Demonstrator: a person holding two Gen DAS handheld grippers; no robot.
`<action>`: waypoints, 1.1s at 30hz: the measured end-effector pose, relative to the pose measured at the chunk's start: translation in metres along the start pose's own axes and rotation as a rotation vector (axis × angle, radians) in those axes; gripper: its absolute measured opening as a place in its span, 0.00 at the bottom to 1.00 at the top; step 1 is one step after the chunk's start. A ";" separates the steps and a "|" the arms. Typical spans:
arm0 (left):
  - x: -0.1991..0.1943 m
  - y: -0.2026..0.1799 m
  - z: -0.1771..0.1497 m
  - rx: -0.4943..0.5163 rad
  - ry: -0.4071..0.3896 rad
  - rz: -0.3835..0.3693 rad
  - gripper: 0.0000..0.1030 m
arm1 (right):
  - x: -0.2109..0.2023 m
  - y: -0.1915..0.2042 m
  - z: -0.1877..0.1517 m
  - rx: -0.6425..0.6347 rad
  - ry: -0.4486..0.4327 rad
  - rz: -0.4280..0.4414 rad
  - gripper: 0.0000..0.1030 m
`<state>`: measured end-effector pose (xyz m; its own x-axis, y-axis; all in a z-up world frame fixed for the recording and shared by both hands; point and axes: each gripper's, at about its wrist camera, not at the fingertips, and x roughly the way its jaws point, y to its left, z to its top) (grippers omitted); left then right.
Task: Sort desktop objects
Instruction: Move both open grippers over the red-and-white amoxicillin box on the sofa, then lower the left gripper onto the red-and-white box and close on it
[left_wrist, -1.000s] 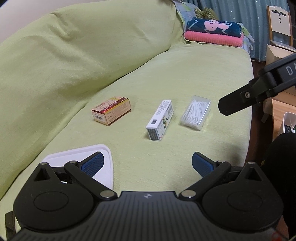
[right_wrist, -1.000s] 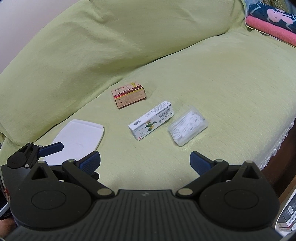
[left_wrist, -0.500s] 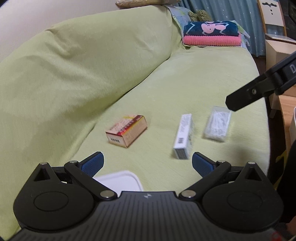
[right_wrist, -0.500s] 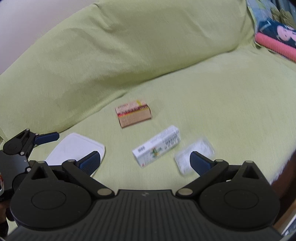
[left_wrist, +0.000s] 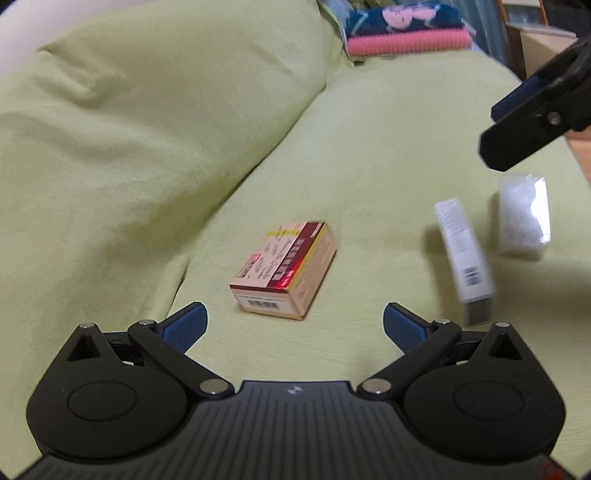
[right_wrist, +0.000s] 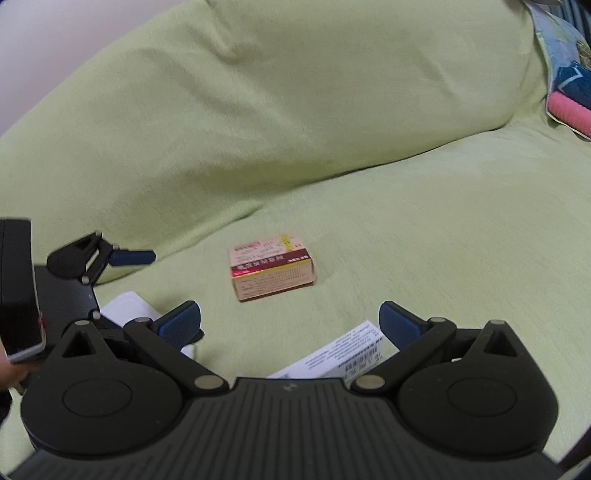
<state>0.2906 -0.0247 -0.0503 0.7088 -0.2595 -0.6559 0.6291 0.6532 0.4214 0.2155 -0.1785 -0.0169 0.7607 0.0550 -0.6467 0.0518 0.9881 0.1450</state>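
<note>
My left gripper (left_wrist: 295, 325) hangs with its jaws spread wide and empty. Just beyond them, at frame centre, the tan-and-maroon carton (left_wrist: 284, 269) lies flat on the green sofa cover (left_wrist: 369, 147), long axis running from lower left to upper right, barcode end toward me. At right, the slim white box (left_wrist: 463, 251) lies nearly top-to-bottom, beside the clear packet (left_wrist: 524, 218). My right gripper (right_wrist: 288, 321) is likewise wide apart, holding nothing; a white tray (right_wrist: 125, 306) shows at its lower left.
</note>
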 end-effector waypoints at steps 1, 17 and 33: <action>0.008 0.003 0.000 0.008 0.006 -0.004 0.99 | 0.008 -0.002 0.000 -0.003 0.006 0.004 0.99; 0.097 0.038 0.003 -0.004 0.016 -0.107 0.97 | 0.071 -0.022 -0.004 -0.014 0.017 0.060 0.99; 0.118 0.045 0.002 -0.087 0.022 -0.205 0.82 | 0.082 -0.027 -0.007 -0.014 0.038 0.047 0.99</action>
<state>0.4033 -0.0273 -0.1077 0.5609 -0.3782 -0.7365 0.7289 0.6474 0.2226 0.2717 -0.1994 -0.0796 0.7370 0.1066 -0.6674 0.0075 0.9861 0.1658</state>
